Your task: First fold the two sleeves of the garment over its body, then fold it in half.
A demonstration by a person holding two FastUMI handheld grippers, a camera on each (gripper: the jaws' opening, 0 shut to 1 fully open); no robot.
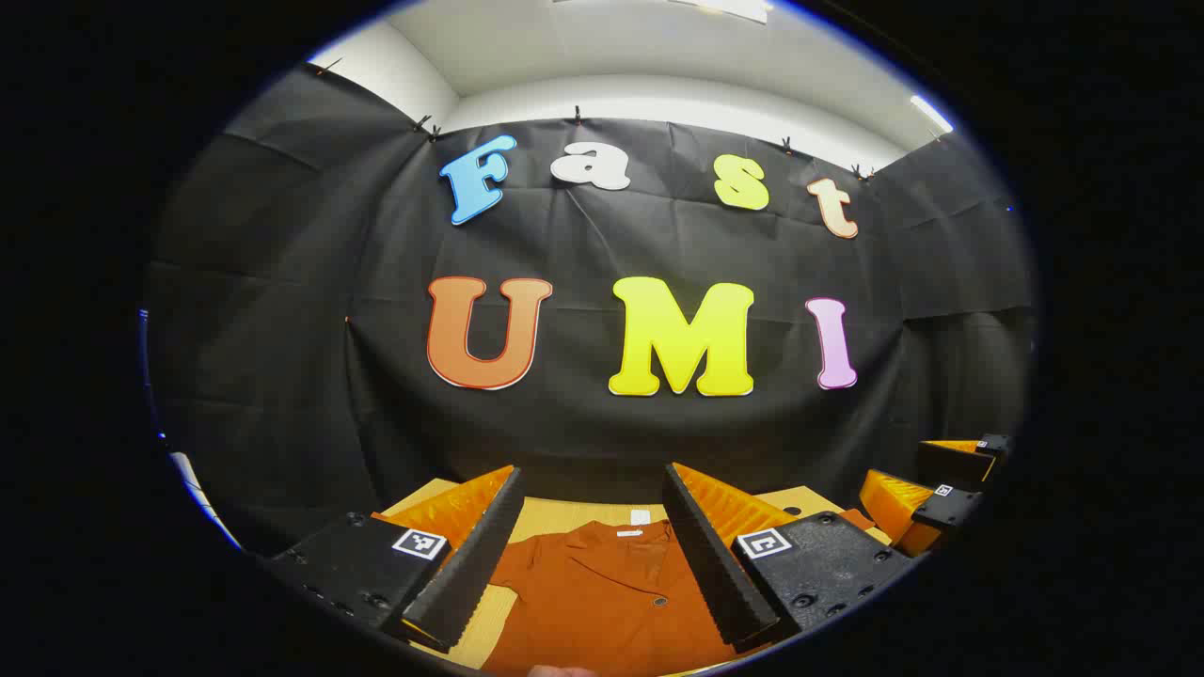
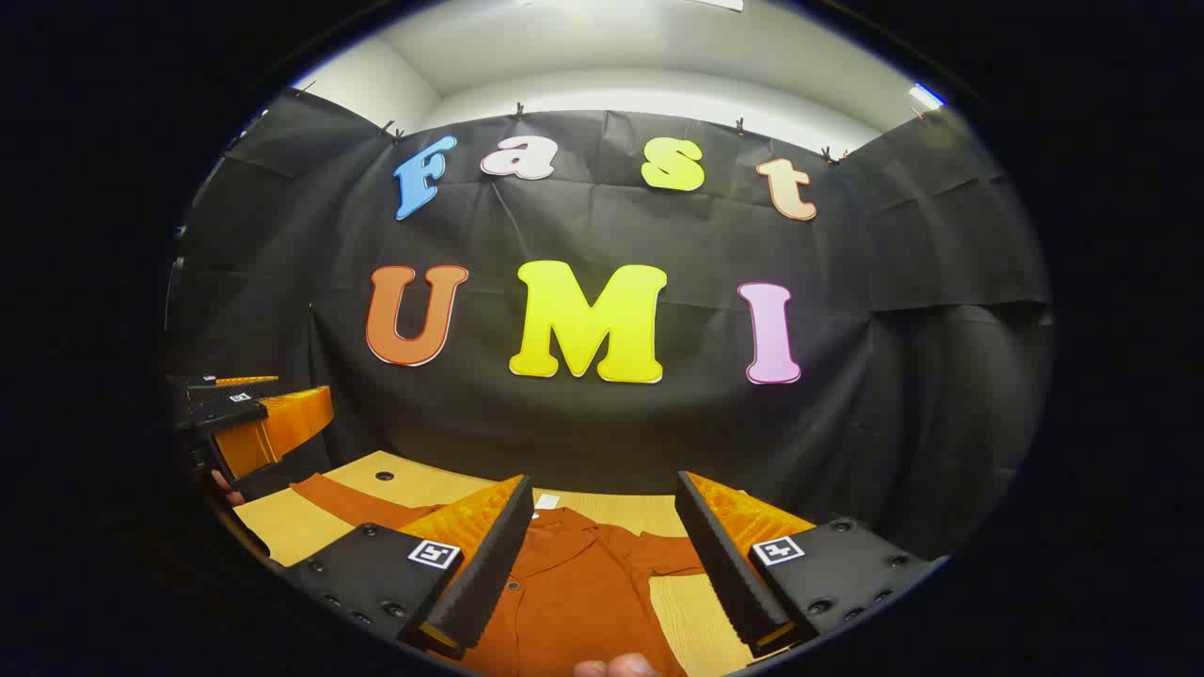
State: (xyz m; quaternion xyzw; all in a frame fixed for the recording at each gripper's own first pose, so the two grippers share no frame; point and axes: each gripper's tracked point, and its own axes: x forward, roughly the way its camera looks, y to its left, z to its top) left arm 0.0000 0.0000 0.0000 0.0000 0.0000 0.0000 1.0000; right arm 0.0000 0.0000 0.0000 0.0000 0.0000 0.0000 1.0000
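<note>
Rust-orange buttoned shirt (image 1: 602,592) flat on the pale wooden bench (image 2: 282,527), collar toward the far edge
Left gripper (image 1: 588,555) and right gripper (image 2: 602,564) hover, fingers spread, empty; soft, light cloth, likely best pinched at a sleeve's end

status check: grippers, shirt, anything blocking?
Left gripper open, right gripper open, both held above the table. Rust shirt lies flat, collar away, sleeves not yet folded. Nothing seen in the way.

Black cloth wall (image 1: 282,310), white ceiling (image 1: 602,47), light wooden table (image 2: 282,527).
</note>
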